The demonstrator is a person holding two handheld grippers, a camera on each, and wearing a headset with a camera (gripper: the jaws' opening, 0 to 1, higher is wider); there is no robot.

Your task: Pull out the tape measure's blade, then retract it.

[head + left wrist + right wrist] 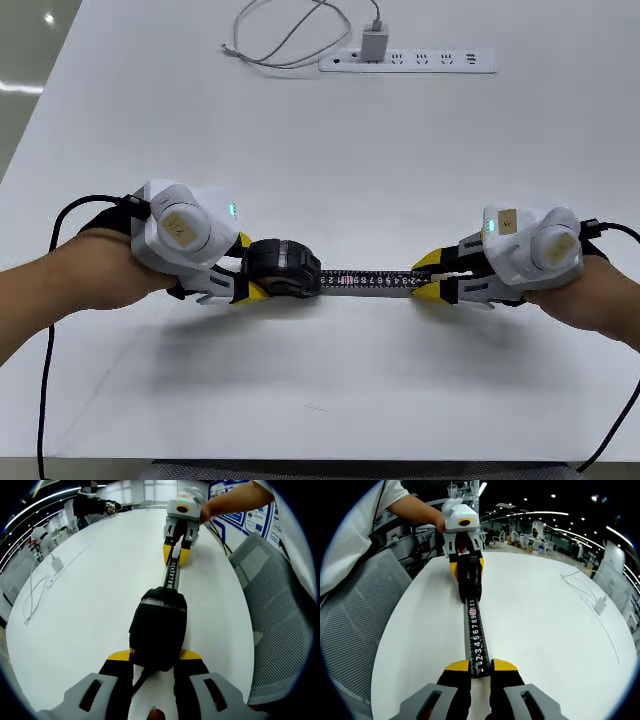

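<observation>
A black tape measure case (283,268) rests on the white table, held from the left by my left gripper (245,277), whose yellow-tipped fingers are shut on its sides (158,655). Its black blade (365,279) with white numbers runs out rightward to my right gripper (428,275), which is shut on the blade's end. In the right gripper view the blade (475,640) stretches from my right gripper (480,666) to the case (469,577), with the left gripper (460,570) behind it. In the left gripper view the blade (171,575) leads away to the right gripper (176,555).
A white power strip (410,61) with a plugged charger and looped grey cable (285,35) lies at the table's far edge. A mesh chair (272,610) stands along the near edge. Black cables trail from both grippers. Other people sit far off in the room.
</observation>
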